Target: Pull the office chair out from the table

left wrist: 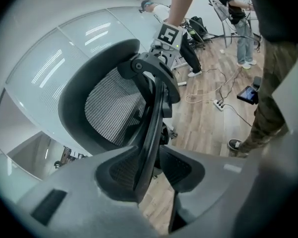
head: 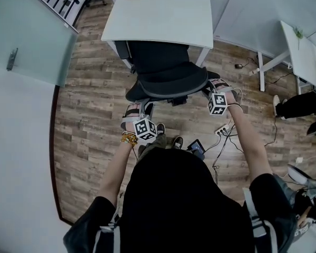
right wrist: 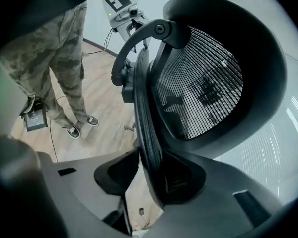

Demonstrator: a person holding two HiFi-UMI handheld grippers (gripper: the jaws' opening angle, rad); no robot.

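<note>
The black mesh office chair stands tucked against the white table, its backrest toward me. My left gripper is at the backrest's left edge and my right gripper at its right edge. In the left gripper view the backrest's rim runs between the jaws of the left gripper, and both pads touch it. In the right gripper view the rim sits between the jaws of the right gripper, tight against the right-hand pad, with the other pad's tip on it. Each view shows the opposite gripper across the backrest.
A glass partition lines the left. On the wooden floor to the right lie a power strip with cables and a small screen. A second white desk and another person's legs are at the right.
</note>
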